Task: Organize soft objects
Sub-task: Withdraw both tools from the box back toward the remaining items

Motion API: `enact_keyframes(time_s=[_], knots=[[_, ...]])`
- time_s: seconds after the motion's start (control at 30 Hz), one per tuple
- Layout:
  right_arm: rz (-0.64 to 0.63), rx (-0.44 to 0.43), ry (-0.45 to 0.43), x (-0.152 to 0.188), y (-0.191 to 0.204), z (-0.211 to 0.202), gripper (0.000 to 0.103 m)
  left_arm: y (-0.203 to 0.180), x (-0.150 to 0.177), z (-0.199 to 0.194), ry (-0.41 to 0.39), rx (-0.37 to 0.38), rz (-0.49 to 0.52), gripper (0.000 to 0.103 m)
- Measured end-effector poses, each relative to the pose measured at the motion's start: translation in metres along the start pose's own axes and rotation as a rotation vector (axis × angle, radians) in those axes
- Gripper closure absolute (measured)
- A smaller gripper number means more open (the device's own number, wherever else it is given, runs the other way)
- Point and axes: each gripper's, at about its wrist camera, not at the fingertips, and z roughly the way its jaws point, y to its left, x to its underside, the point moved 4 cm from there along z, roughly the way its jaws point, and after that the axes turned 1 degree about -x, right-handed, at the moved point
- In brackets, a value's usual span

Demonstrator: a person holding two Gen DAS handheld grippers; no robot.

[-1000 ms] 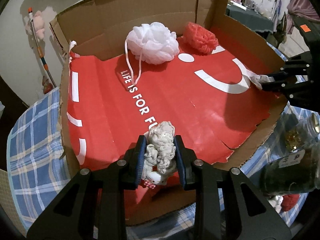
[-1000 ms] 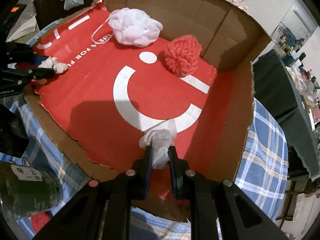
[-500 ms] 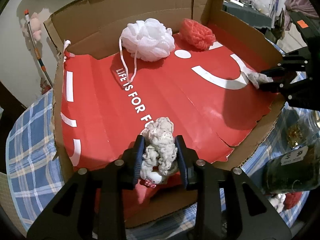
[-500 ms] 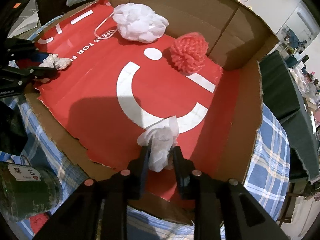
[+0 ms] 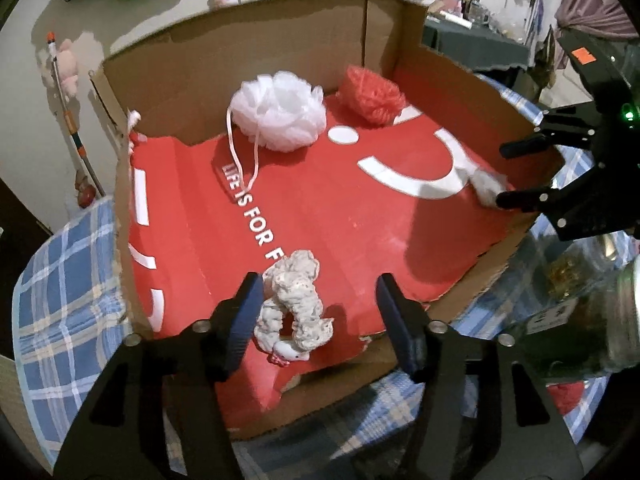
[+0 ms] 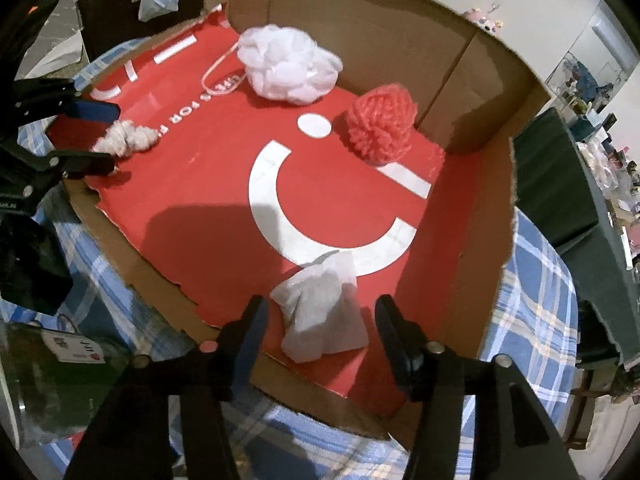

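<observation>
Left wrist view: a cut-down cardboard box (image 5: 280, 40) with a red printed floor is seen on a blue checked cloth (image 5: 60, 280), its near edge torn and low, its far walls tall. The left gripper (image 5: 316, 312) is shown at the bottom of the frame with its jaws opening; a ruffled white scrunchie (image 5: 296, 300) lies between them on the box floor, against the left pad and clear of the other. Wide bare red floor is left at mid-frame. A white bath puff (image 5: 280, 112) and a red knitted ball (image 5: 372, 96) are set near the back wall. A glass jar (image 5: 580, 312) is cut off at lower right.

Right wrist view: the right gripper (image 6: 320, 328) is seen at the bottom, jaws opening, with a crumpled white cloth (image 6: 320, 320) released between them near the torn front edge, touching neither pad. The scrunchie (image 6: 128, 138) appears at the left edge. The left gripper is partly cut off there.
</observation>
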Motion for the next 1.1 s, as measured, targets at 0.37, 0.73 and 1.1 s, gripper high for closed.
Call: enact_keyframes(time_s=[0.37, 0.73, 1.1], knots=[[0.074, 0.031, -0.128, 0.004, -0.006, -0.058, 0.033, -0.025, 0.003, -0.069, -0.173, 0.019, -0.018, 0.028], [0.160, 0.044, -0.416, 0.037, 0.022, -0.161, 0.001, -0.062, 0.029, -0.161, -0.452, -0.017, -0.091, 0.010], [0.267, 0.111, -0.701, 0.107, 0.070, -0.233, 0.000, -0.092, 0.075, -0.200, -0.589, -0.035, -0.205, 0.008]])
